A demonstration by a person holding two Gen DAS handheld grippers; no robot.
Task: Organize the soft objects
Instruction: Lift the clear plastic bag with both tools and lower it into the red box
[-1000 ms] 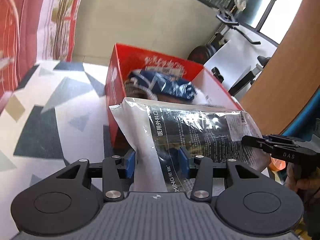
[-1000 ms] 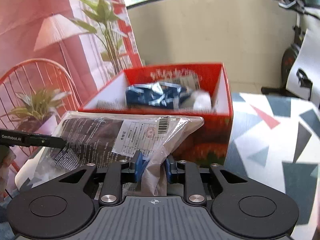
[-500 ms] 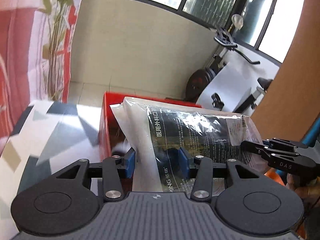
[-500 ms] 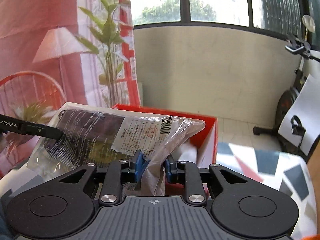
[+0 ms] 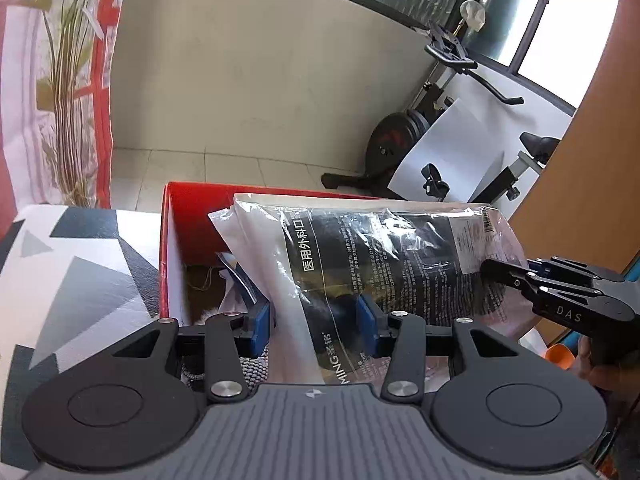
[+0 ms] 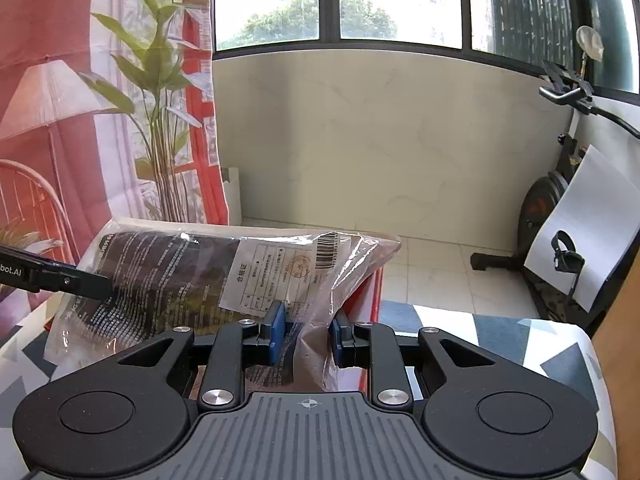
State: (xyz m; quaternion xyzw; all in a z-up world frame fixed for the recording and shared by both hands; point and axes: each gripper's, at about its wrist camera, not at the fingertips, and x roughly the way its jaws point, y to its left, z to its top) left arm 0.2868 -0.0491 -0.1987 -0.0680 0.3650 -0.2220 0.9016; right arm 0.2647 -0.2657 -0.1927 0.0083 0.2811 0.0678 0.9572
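Clear plastic packet (image 5: 384, 264) of dark folded fabric, held above the open red box (image 5: 172, 248) on the patterned worktop (image 5: 72, 280); left hand-held gripper (image 5: 316, 320) clamped on one end, right hand-held gripper (image 6: 306, 334) pinched on the crumpled other end, box contents partly hidden beneath

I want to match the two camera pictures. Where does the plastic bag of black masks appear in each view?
Left wrist view: the plastic bag of black masks fills the centre, over the red box, held by the left gripper.
Right wrist view: the bag lies left of centre, its clear end pinched by the right gripper.
Shared landmark: the exercise bike, at the right in both.
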